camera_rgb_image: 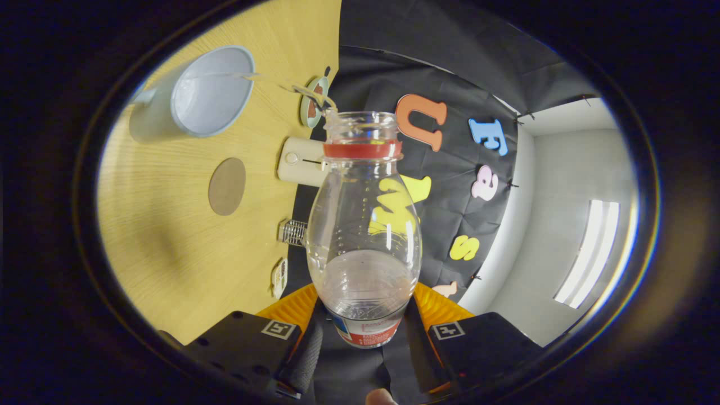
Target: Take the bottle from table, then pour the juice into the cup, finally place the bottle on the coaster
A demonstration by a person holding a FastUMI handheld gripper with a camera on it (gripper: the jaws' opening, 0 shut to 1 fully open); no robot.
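- The gripper [364, 332] pinched the bottle [364, 236] low on its body, tipped toward the cup [209, 93].
- Near-empty thin plastic: probably light, crushable, slippery; the labelled base seemed safest.

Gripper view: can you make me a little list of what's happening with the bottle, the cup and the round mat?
tool: tool shut on the clear plastic bottle with a red neck ring, fingers pressing its lower body
bottle: tipped on its side, uncapped, mouth towards the cup
pour: thin stream running from the mouth into the pale blue cup
coaster: round brown coaster bare on the light wooden table, beside the cup
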